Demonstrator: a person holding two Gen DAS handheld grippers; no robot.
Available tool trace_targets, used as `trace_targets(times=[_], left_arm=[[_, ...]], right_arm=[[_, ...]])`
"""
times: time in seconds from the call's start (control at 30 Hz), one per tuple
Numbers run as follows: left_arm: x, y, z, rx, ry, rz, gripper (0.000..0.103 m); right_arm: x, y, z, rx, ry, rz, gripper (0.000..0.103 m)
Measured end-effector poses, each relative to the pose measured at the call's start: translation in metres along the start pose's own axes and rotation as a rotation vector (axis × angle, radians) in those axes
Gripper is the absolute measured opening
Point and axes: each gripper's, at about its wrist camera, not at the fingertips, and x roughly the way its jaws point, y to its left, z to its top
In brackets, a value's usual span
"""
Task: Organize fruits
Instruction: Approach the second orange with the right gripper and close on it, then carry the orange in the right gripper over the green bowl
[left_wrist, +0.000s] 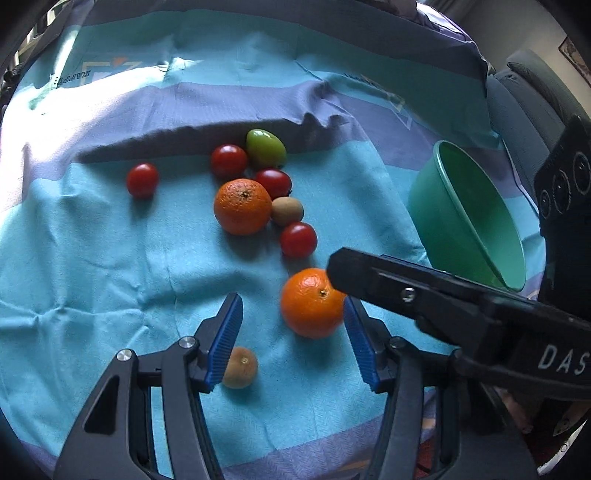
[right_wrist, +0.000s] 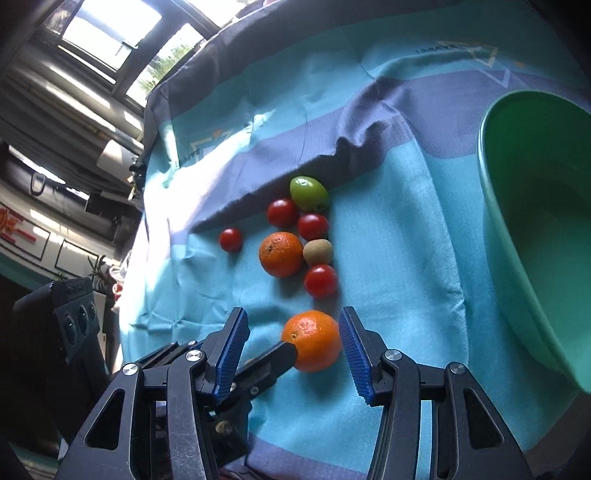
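A near orange (left_wrist: 312, 302) lies on the blue-striped cloth (left_wrist: 92, 258) at lower centre of both wrist views, caught between two claws at once. The right claw (right_wrist: 293, 343) straddles it with blue pads apart, the fruit closer to its right-hand pad but unpressed. The left claw (left_wrist: 293, 332) also stands apart, its right-hand pad just beside the orange, a kiwi (left_wrist: 240, 367) by its other pad. Either claw is within reach; the right appears better centred. The green bowl (right_wrist: 535, 240), tipped on its side, fills that view's right edge, so the likely carry runs rightward. Beyond lie a second orange (left_wrist: 242, 206), red tomatoes (left_wrist: 298, 240) and a green fruit (left_wrist: 266, 147).
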Motion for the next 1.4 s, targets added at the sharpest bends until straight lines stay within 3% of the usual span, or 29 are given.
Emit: trace_targets(times=[0.17, 0.3, 0.4, 0.57, 0.73, 1.0, 1.23, 1.4], left_arm=[[0.011, -0.002, 0.000, -0.011, 0.038, -0.039, 0.056], [0.018, -0.001, -0.001, -0.028, 0.057, -0.029, 0.055], [0.022, -0.002, -0.001, -0.046, 0.079, -0.072, 0.044], [0.017, -0.012, 0.000, -0.017, 0.027, -0.032, 0.044], [-0.012, -0.031, 0.000, 0.054, -0.090, -0.025, 0.044], [-0.059, -0.093, 0.010, 0.245, -0.241, -0.004, 0.044], [-0.047, -0.154, 0.025, 0.385, -0.261, -0.065, 0.044], [-0.027, -0.184, 0.029, 0.437, -0.223, -0.130, 0.044]], right_arm=[[0.019, -0.013, 0.000, 0.043, 0.065, 0.002, 0.053], [0.031, -0.021, -0.001, 0.063, 0.119, 0.040, 0.053], [0.038, -0.020, -0.002, 0.055, 0.148, 0.050, 0.053], [0.040, -0.014, -0.004, 0.028, 0.134, 0.026, 0.049], [0.011, -0.006, -0.002, -0.023, 0.042, 0.041, 0.048], [-0.063, -0.005, 0.001, -0.065, -0.171, 0.049, 0.048], [-0.117, -0.051, 0.004, 0.004, -0.321, 0.037, 0.048], [-0.135, -0.083, 0.005, 0.066, -0.356, -0.019, 0.048]])
